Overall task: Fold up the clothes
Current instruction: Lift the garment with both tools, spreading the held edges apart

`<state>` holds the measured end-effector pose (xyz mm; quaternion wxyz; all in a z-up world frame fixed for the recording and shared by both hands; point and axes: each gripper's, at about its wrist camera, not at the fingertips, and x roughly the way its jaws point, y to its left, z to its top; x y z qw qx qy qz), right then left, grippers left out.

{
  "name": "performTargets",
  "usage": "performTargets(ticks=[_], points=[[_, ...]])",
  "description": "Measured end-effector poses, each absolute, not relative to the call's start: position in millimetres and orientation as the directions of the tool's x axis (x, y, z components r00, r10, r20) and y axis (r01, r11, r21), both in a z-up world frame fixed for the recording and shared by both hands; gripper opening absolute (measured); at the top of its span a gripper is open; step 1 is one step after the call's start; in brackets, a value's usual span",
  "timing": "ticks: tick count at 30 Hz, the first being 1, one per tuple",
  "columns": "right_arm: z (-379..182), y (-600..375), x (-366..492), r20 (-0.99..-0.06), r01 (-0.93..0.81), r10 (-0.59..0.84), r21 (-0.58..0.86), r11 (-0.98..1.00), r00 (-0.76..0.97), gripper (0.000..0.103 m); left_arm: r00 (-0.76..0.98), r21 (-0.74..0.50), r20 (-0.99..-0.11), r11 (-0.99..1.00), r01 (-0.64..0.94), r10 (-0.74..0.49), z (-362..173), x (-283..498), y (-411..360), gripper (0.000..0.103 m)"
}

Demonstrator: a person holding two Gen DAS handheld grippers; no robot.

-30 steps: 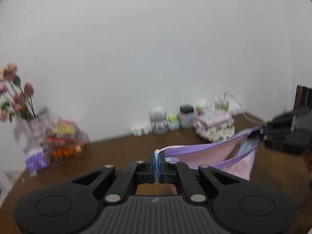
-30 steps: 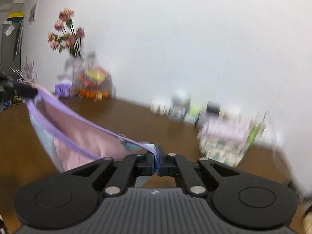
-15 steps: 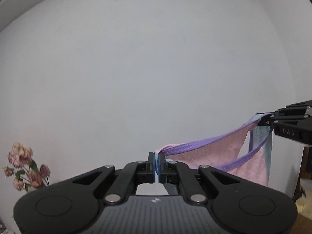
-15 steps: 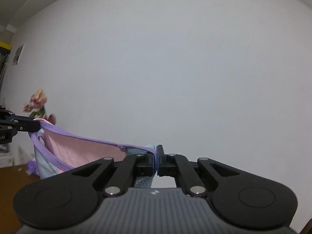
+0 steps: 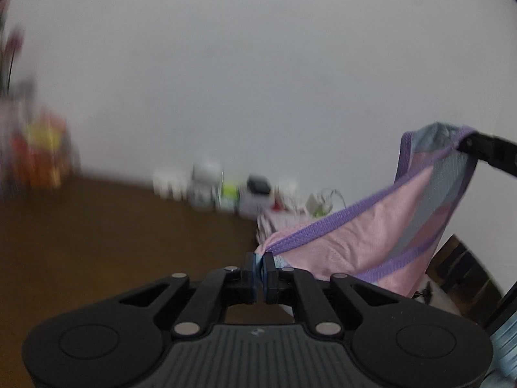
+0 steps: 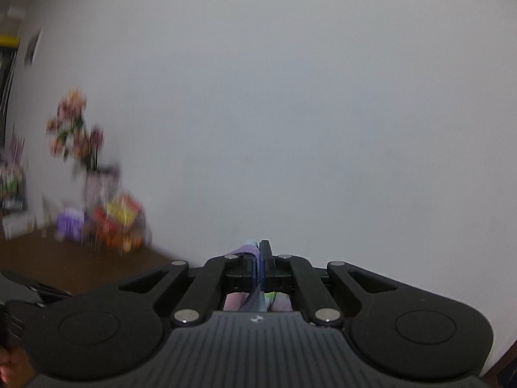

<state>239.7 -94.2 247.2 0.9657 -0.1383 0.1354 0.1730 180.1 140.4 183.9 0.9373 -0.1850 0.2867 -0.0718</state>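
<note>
Jaws of both the left gripper (image 5: pixel 261 263) and right gripper (image 6: pixel 260 252) pinch the pink garment (image 5: pixel 365 242), hanging above the table (image 5: pixel 113 236). Blurred clutter (image 5: pixel 226 187), possibly toys, lines the wall. Half a second ago only wall showed.

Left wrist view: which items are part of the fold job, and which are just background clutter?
In the job:
pink garment with purple trim
left gripper, shut on one end
right gripper, gripping the other end

Lying about:
brown table
row of small items along the wall
blurred colourful packets
flowers
</note>
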Motion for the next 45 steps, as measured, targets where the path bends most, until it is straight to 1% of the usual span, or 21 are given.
performTargets(ticks=[2,3,4,6,9,11,15,20,21,23,24,25,26,28,31,35,36,39,40,44,45], points=[[216,-79,235,-0.341,-0.376,0.283,-0.249,0.892,0.897,0.002,0.817,-0.486,-0.497,0.874,0.017,-0.293,158,181,148,0.007],[209,-75,236,-0.351,-0.379,0.281,-0.250,0.891,0.893,0.002,0.813,-0.522,-0.491,0.853,0.013,-0.312,148,180,150,0.015],[202,-72,237,-0.361,-0.382,0.281,-0.248,0.890,0.889,0.002,0.810,-0.536,-0.489,0.844,0.015,-0.325,140,180,149,0.028],[199,-68,235,-0.369,-0.392,0.288,-0.248,0.886,0.884,0.002,0.811,-0.541,-0.476,0.841,0.034,-0.339,130,180,149,0.041],[198,-57,239,-0.373,-0.403,0.300,-0.239,0.883,0.878,0.002,0.814,-0.536,-0.450,0.840,0.082,-0.367,131,178,146,0.046],[201,-53,242,-0.374,-0.410,0.309,-0.228,0.883,0.874,0.002,0.827,-0.494,-0.457,0.866,0.071,-0.329,131,176,139,0.046],[210,-55,242,-0.369,-0.423,0.331,-0.204,0.883,0.869,0.002,0.853,-0.384,-0.490,0.923,-0.024,-0.181,130,179,125,0.043],[216,-62,236,-0.352,-0.432,0.354,-0.170,0.886,0.866,0.002,0.858,-0.323,-0.507,0.941,-0.100,-0.083,126,194,114,0.042],[216,-62,236,-0.351,-0.433,0.358,-0.163,0.887,0.865,0.002,0.858,-0.305,-0.509,0.945,-0.115,-0.060,126,197,112,0.039],[214,-64,235,-0.350,-0.431,0.360,-0.152,0.889,0.865,0.002,0.863,-0.251,-0.504,0.958,-0.138,-0.007,128,198,105,0.030],[214,-66,235,-0.349,-0.428,0.358,-0.147,0.892,0.866,0.002,0.866,-0.219,-0.499,0.964,-0.149,0.021,130,198,101,0.024],[213,-68,235,-0.350,-0.424,0.356,-0.139,0.895,0.866,0.002,0.869,-0.187,-0.493,0.970,-0.155,0.044,133,198,96,0.014],[212,-70,236,-0.351,-0.419,0.352,-0.133,0.898,0.868,0.002,0.871,-0.153,-0.487,0.976,-0.152,0.060,135,200,92,0.010],[210,-76,238,-0.349,-0.394,0.326,-0.143,0.908,0.878,0.002,0.877,-0.095,-0.474,0.985,-0.144,0.082,140,202,83,0.007],[203,-86,245,-0.340,-0.326,0.245,-0.203,0.924,0.908,0.002,0.890,-0.086,-0.451,0.990,-0.109,0.059,157,195,83,0.007],[189,-102,259,-0.380,-0.299,0.215,-0.178,0.938,0.900,0.002,0.907,-0.089,-0.420,0.994,-0.057,0.014,182,184,88,0.007],[187,-104,260,-0.383,-0.298,0.213,-0.176,0.938,0.899,0.002,0.905,-0.111,-0.425,0.993,-0.037,-0.013,186,181,90,0.008],[179,-108,260,-0.389,-0.296,0.211,-0.172,0.939,0.897,0.002,0.874,-0.253,-0.461,0.967,0.033,-0.151,197,175,104,0.010],[179,-109,260,-0.390,-0.297,0.214,-0.167,0.940,0.895,0.002,0.866,-0.284,-0.469,0.958,0.040,-0.175,198,174,108,0.012],[179,-109,256,-0.397,-0.318,0.241,-0.138,0.938,0.885,0.002,0.864,-0.256,-0.482,0.966,0.022,-0.148,189,177,109,0.014],[179,-107,255,-0.400,-0.325,0.249,-0.134,0.936,0.882,0.002,0.859,-0.265,-0.483,0.963,0.043,-0.171,185,178,107,0.020]])
